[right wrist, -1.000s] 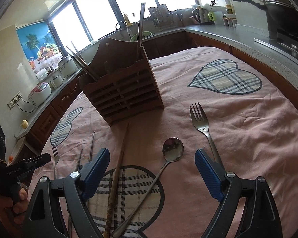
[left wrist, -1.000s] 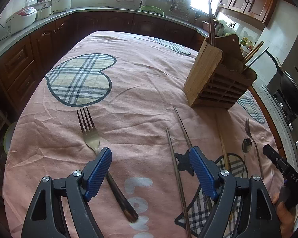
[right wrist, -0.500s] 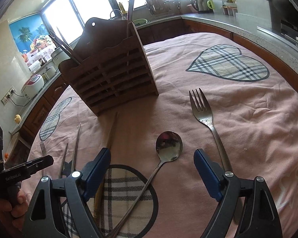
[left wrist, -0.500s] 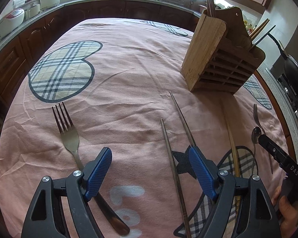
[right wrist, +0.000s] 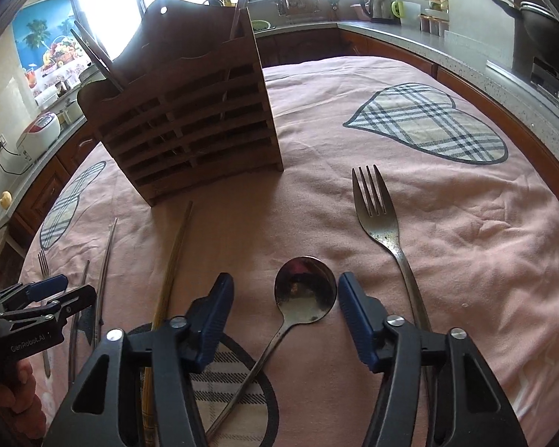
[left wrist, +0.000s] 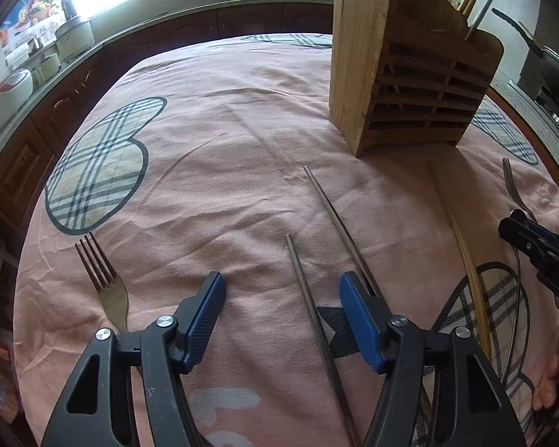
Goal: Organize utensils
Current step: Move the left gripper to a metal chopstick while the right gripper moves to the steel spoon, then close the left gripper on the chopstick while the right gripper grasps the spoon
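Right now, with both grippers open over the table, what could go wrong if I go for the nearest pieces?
The right gripper straddles the spoon at its wide bowl; closing there may slip. The two metal chopsticks lie close together by the left gripper, so it might catch both or flick one. The cloth is wrinkled and could bunch under the fingers.

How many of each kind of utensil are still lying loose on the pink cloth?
Forks: 2
Spoons: 1
Metal chopsticks: 2
Wooden chopsticks: 1
Total: 6
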Available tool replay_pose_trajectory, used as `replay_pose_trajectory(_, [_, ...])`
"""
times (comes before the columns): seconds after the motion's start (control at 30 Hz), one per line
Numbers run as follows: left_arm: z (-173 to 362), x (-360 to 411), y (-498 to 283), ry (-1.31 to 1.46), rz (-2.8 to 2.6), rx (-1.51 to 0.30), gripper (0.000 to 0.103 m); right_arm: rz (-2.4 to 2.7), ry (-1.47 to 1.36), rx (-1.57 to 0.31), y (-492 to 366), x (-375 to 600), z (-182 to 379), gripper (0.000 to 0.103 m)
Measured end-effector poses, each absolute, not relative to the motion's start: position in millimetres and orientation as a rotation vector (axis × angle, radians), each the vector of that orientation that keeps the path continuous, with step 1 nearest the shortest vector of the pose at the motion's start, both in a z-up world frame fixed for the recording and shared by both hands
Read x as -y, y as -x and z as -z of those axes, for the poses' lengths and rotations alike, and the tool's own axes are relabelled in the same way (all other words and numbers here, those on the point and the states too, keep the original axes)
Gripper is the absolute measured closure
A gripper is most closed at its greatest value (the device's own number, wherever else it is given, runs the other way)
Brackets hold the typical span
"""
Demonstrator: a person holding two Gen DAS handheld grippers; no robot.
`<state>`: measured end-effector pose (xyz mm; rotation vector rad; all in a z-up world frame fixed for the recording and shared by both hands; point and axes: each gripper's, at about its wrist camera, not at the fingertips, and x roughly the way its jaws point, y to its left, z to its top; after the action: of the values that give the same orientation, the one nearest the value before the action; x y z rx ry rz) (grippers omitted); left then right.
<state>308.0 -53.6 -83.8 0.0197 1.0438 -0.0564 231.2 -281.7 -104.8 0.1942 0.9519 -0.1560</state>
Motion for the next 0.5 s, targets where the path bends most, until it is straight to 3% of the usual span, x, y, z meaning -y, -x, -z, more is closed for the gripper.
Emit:
replay_pose_trajectory(0.07, [83,58,-308,-0.027,0.072,-1.041,0.058,0.163,-0.182,-0.953,-233,282,105,0.071])
replay_pose_trajectory(0.2, [82,61,-311,-0.013,0.111,-1.042,0.094,0.141,-0.202,-0.945,-232,284,104,0.071])
replay_pose_trajectory(0.33, [81,48,-311,0.065,0.154,-1.048,0.097,0.108,-0.236,-0.926,-228,286,101,0.072])
replay_pose_trajectory(0.37, [81,42,-311,0.106,0.174,-1.049,0.098,0.101,-0.243,-0.917,-227,287,99,0.093])
replay_pose_trajectory(0.43, [75,28,-308,0.184,0.199,-1.047,0.099,0.089,-0.266,-0.908,-225,288,94,0.100])
replay_pose_trajectory(0.5, [70,18,-306,0.215,0.202,-1.029,0.100,0.077,-0.265,-0.903,-223,288,90,0.100])
